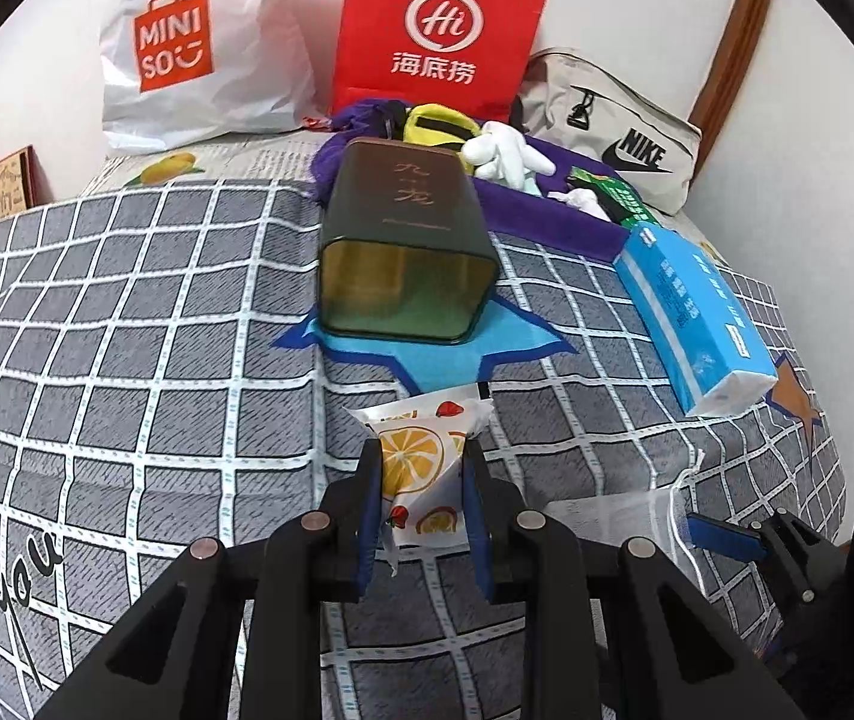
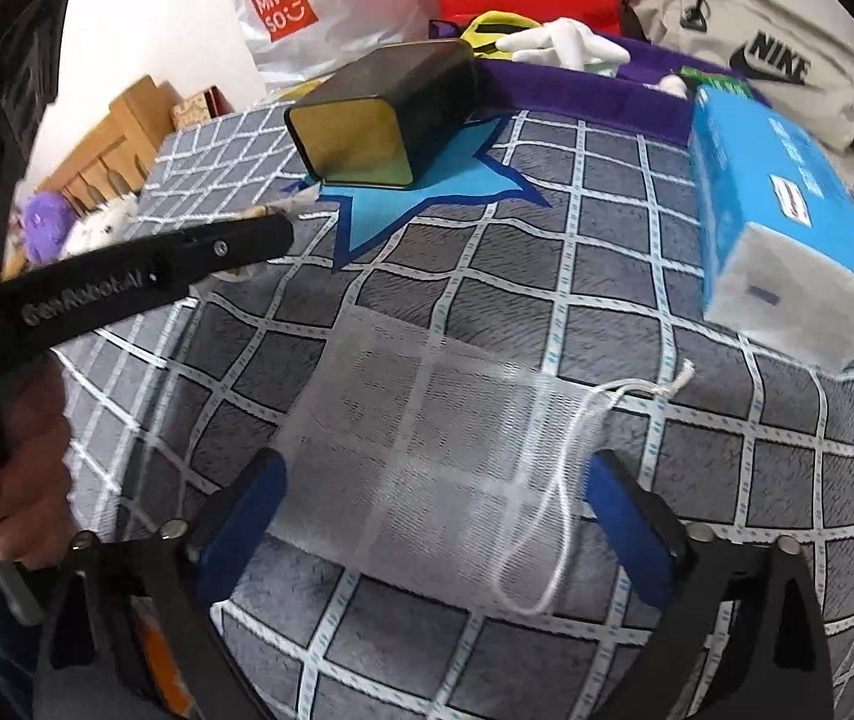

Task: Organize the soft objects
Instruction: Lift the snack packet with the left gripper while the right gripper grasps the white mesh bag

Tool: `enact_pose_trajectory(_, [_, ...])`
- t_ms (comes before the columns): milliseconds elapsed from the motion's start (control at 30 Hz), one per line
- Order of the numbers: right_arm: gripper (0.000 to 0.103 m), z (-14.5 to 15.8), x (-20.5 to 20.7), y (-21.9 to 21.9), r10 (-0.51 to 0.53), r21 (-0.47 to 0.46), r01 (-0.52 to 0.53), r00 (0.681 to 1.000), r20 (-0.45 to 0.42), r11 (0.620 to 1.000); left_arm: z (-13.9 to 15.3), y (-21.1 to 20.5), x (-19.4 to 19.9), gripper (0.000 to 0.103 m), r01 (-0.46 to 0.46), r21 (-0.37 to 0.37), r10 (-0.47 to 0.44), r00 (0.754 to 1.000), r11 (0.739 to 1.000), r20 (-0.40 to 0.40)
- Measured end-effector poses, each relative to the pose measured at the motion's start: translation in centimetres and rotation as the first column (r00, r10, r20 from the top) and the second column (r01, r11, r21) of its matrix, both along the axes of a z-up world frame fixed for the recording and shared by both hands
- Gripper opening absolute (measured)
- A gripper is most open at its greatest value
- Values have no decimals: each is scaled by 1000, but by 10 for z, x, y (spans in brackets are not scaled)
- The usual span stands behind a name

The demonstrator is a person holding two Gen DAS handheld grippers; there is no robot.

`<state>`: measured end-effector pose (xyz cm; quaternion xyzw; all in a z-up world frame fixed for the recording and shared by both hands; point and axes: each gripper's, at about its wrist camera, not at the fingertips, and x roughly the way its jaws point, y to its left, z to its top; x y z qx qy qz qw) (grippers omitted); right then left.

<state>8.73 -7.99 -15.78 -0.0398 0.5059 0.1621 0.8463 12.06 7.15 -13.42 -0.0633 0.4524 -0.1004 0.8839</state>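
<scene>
The left gripper [image 1: 420, 468] is clenched on a small fruit-print tissue packet [image 1: 420, 474], lifted clear of the checked blanket [image 1: 126, 312], probably to drop it into the white mesh drawstring bag [image 2: 427, 456] lying flat near the right. The right gripper [image 2: 436, 516] has its jaws spread wide on either side of that bag, grasping nothing, likely about to pinch its mouth open. The packet looks crinkly, printed with lemon slices and strawberries; farther off, an open dark tin [image 1: 402, 252] lies on its side.
</scene>
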Motion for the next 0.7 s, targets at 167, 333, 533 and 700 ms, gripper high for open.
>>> enact_pose_trajectory(167, [90, -3, -5, 8, 36, -64, -30, 995, 96, 997, -5, 7, 0, 24, -14, -6, 13, 1000, 1000, -9])
enact_pose_trajectory(333, [25, 6, -1, 1, 63, -40, -59, 992, 109, 997, -5, 8, 2, 24, -20, -10, 20, 1000, 1000, -13])
enact_pose_trajectory(533, [8, 11, 1, -5, 109, -1, -110, 989, 99, 994, 3, 2, 1, 24, -2, -8, 2, 1000, 1000, 1])
enact_pose_trajectory(700, [8, 32, 2, -21, 88, 23, -92, 988, 125, 996, 16, -2, 4, 24, 13, -25, -12, 1000, 1000, 15])
